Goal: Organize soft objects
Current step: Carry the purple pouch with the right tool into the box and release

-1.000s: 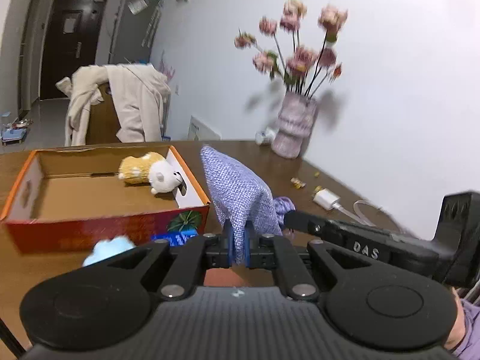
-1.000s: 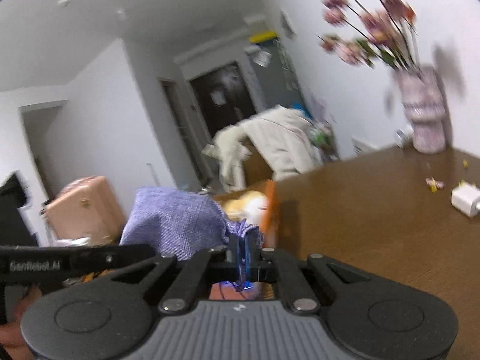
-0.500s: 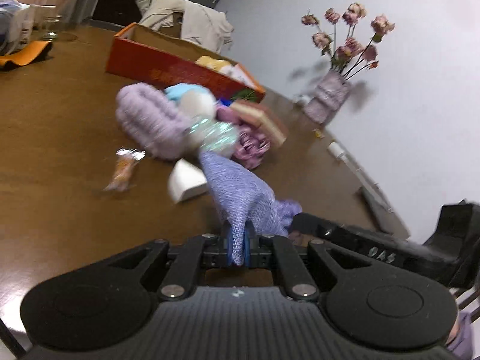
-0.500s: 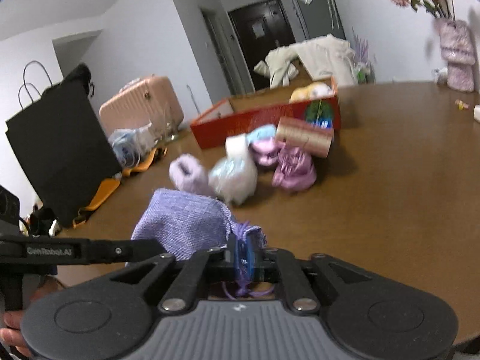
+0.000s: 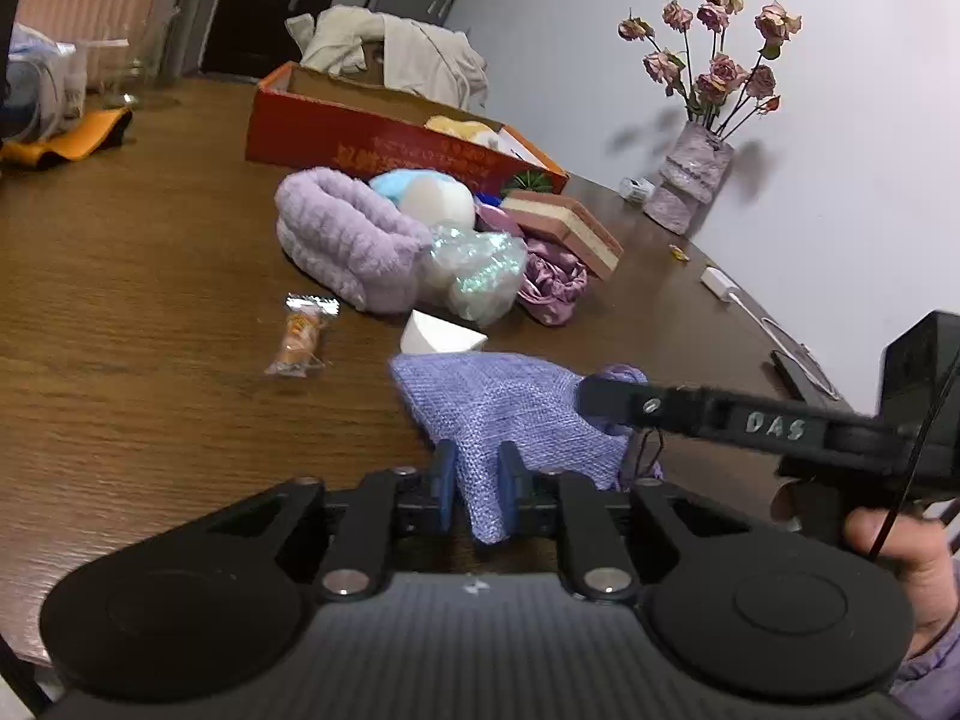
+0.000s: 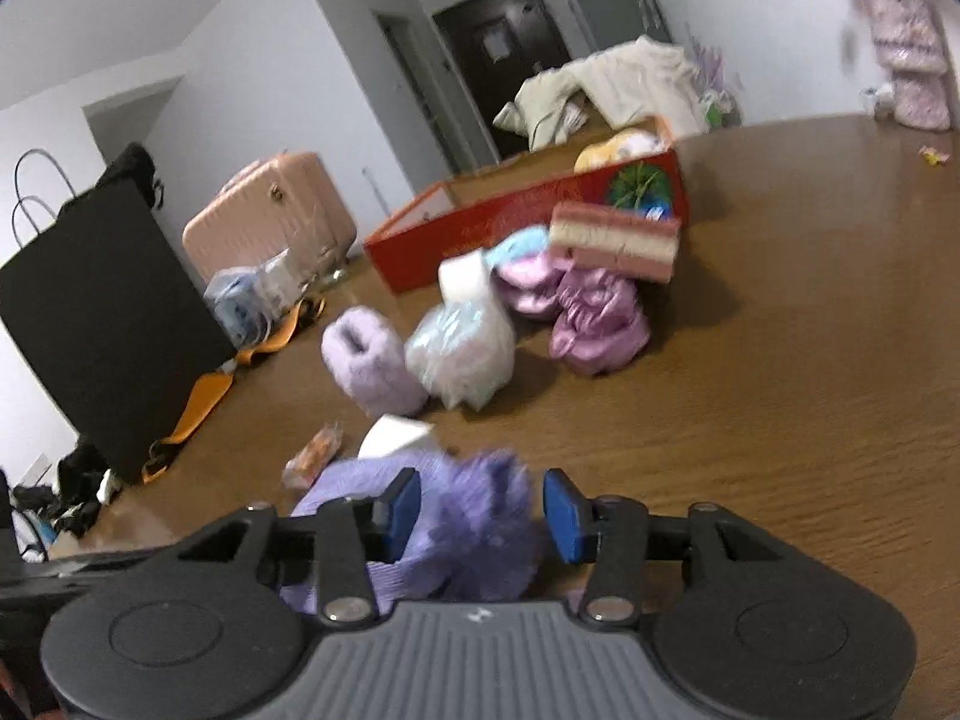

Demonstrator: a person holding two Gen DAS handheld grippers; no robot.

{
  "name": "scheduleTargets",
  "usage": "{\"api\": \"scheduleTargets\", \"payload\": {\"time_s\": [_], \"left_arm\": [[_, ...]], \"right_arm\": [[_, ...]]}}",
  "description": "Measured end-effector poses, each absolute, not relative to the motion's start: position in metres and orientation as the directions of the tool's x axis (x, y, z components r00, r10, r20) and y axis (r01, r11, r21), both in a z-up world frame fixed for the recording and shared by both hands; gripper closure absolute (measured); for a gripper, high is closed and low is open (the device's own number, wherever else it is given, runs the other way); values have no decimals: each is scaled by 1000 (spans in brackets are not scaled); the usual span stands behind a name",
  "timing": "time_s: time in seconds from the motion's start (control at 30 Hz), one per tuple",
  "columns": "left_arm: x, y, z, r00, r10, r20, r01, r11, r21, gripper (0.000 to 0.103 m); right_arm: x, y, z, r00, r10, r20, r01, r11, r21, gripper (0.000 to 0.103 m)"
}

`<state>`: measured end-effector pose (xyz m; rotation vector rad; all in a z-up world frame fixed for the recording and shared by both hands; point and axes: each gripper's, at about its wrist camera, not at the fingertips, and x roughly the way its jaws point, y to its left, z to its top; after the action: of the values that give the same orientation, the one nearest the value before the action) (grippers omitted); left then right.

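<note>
A lilac knitted pouch (image 5: pixel 498 408) lies on the brown table (image 5: pixel 150 276) close in front of me. My left gripper (image 5: pixel 477 492) is shut on its near corner, the fabric pinched between the blue pads. In the right wrist view my right gripper (image 6: pixel 480 516) is opening; the pouch's fuzzy purple end (image 6: pixel 480 510) sits loose between the parted pads. Its black finger (image 5: pixel 690 414) crosses the pouch in the left wrist view. Beyond lies a pile: a fluffy lilac piece (image 5: pixel 342 234), an iridescent bag (image 5: pixel 480 276), pink satin (image 5: pixel 555 288), a layered sponge block (image 5: pixel 564 225).
A red cardboard box (image 5: pixel 384 138) holding a yellow plush toy (image 5: pixel 462 126) stands behind the pile. A white wedge (image 5: pixel 438 336) and a snack packet (image 5: pixel 300 336) lie near the pouch. A flower vase (image 5: pixel 690 186) and a charger (image 5: pixel 720 282) are at the right, a black bag (image 6: pixel 102 312) at the left.
Both grippers came down and back from near the box, lowering the pouch onto the near table. The right jaws have parted from the pouch's end; the left keeps its pinch.
</note>
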<state>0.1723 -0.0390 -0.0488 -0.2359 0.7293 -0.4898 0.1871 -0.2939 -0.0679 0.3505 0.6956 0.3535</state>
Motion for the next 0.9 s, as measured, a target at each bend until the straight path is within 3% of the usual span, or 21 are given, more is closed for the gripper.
{"api": "scheduleTargets", "payload": {"time_s": [0.03,0.27,0.53,0.73,0.9], "left_arm": [[173,-39,-48,645,-498,-580,344,866,-362,95],[187,-32,-2,684,-547,-482,417,836,-357,96],[319,-27,71,718,-555,-420,459,831,-313,96],[474,-25,81,711,-493,-502,371,869,-327,96],[575,-30,56,695,-405,-595,284,914,-290,96]], "right_arm": [[188,-293,-69,708,432,-559,-198,881,430,81],[200,-290,-20,750,437,-497,-260,885,385,83],[340,-275,59,773,436,-461,-339,898,279,82],[492,-257,71,745,398,-535,-297,916,268,83],[602,-241,35,673,361,-645,-222,931,290,83]]}}
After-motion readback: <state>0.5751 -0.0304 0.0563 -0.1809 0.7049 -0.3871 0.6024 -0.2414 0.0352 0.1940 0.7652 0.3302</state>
